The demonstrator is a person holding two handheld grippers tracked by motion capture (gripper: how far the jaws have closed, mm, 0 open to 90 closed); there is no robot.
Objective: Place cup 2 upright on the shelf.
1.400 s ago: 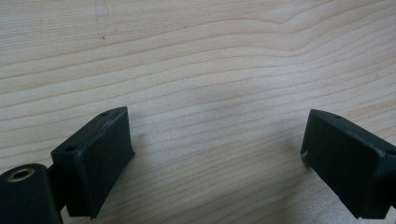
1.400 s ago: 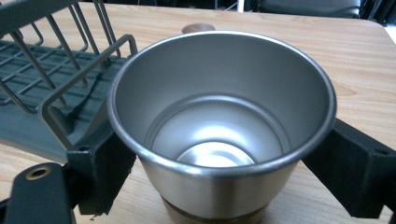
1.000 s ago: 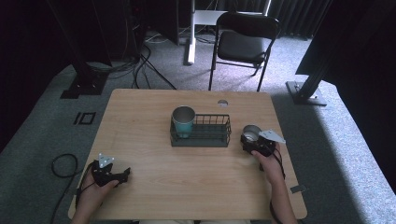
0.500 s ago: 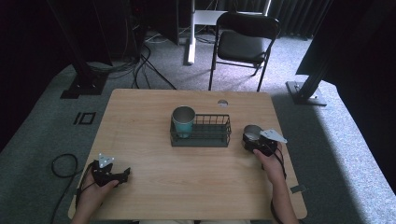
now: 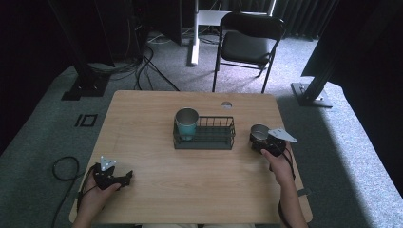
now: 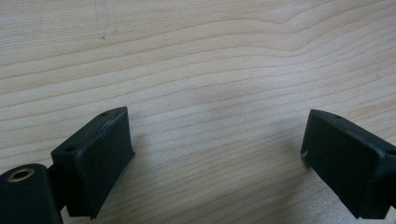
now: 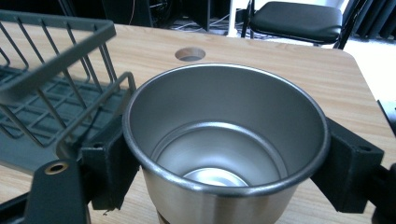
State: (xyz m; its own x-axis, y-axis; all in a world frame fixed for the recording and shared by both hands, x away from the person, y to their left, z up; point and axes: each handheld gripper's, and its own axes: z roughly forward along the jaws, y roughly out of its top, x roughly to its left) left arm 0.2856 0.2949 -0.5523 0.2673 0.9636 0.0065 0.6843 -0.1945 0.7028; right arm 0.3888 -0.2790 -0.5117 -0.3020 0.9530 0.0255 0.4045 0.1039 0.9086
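Wire basket crowds the steel cup's left; open tabletop elsewhere.

The wire basket [image 5: 204,134] stands mid-table, its end wall just beside the steel cup [image 5: 259,131] that the right gripper [image 5: 260,140] clasps, leaving little room between them. A teal cup [image 5: 186,123] fills the basket's left end; its right part is free. Bare wooden table [image 5: 199,180] lies between the left gripper [image 5: 124,179] and the basket.

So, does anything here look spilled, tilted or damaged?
Nothing stands out. The steel cup stands upright and empty between the right gripper's jaws, beside the wire basket; the teal cup sits upright inside it. The left gripper is open over the table.
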